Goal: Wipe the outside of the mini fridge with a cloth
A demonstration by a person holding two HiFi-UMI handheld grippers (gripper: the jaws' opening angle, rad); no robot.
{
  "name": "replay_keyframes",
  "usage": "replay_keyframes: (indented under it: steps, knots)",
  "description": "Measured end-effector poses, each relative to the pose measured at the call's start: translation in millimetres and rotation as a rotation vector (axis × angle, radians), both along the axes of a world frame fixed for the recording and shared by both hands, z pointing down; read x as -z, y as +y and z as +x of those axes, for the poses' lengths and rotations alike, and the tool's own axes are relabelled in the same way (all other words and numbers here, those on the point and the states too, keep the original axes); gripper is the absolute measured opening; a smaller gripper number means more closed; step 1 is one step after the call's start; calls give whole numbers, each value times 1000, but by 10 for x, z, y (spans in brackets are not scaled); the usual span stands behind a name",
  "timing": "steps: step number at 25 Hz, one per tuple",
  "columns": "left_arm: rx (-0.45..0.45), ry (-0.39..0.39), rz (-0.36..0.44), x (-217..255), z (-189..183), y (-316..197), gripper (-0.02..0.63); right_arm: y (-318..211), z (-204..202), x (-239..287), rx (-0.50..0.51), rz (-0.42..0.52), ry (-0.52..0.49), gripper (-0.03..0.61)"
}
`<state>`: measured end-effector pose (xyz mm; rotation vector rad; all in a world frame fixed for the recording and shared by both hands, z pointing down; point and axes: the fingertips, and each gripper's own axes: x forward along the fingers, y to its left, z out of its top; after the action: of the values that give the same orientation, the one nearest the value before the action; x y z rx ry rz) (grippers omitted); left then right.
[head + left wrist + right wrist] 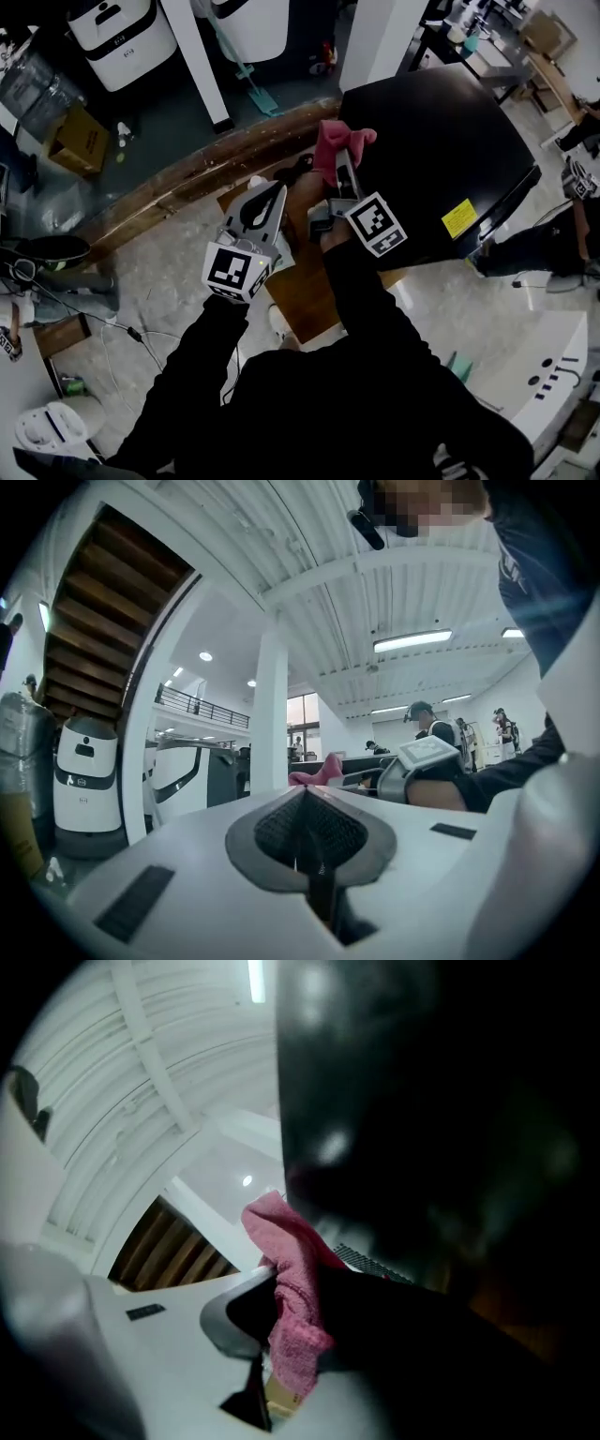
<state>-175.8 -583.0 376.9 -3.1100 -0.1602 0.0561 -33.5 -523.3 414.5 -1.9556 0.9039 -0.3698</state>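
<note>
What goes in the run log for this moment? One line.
right claw: shut on pink cloth | cloth: against mini fridge edge | left claw: shut, empty

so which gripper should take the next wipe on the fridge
Right, probably. The right gripper is shut on the pink cloth, at the edge of the black mini fridge. The left gripper is shut, empty, and apart from the fridge.

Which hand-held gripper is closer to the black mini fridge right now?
Right. The right hand-held gripper, shut on the pink cloth, is at the near edge of the mini fridge. The left hand-held gripper, shut and empty, is further left, clear of it.
</note>
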Motion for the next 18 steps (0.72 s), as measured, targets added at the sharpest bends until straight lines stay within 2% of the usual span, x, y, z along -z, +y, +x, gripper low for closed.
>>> replay_keyframes:
  steps: [4,6,10,18]
  knots:
    - [-49,-26,0,-72,93,31,6,-14,314,-346,-88,62,-170,97]
    - [-87,-59,5,-144,230,50,6,18,421,-438,-123,83,-215,97]
    - [-119,-78,-4,-182,455,14,6,44,460,-433,-149,89,-211,97]
    - [-144,-78,-26,-235,415,113,6,203,401,-434,-165,147,-255,97]
